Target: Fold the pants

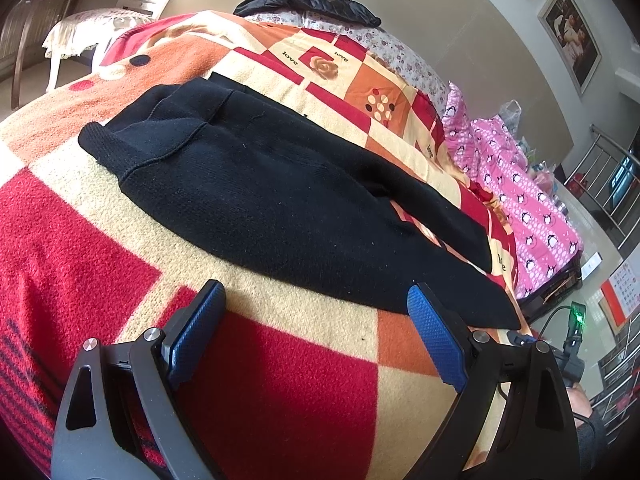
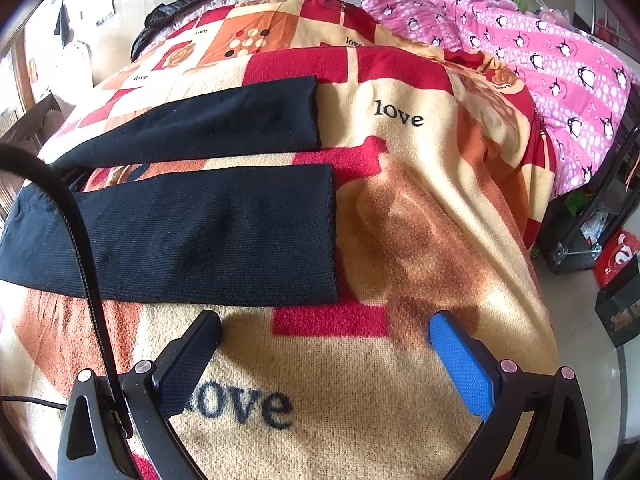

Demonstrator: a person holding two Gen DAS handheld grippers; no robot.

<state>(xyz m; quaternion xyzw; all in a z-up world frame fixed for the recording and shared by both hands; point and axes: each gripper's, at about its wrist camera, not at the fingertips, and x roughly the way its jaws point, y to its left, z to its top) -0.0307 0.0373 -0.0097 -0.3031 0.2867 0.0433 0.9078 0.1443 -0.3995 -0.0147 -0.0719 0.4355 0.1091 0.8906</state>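
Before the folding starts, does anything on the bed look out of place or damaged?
Nothing stands out. The black pants lie flat and unfolded on the patterned blanket, legs apart, with no tear or stain visible. The left tool and the right tool are open, empty, near the fabric.

Pants [image 1: 256,184]: plain black knit, fine ribbed texture.
Blanket [image 1: 280,380]: red, orange and cream squares; rose motifs, dot clusters, "love" in black letters.
Quilt [image 2: 560,68]: pink with white dots and black-and-white penguins.
Sheet [image 1: 396,48]: pale with small floral print.
Left gripper [image 1: 316,312]: black frame, blue textured pads.
Right gripper [image 2: 326,334]: black frame, blue pads.
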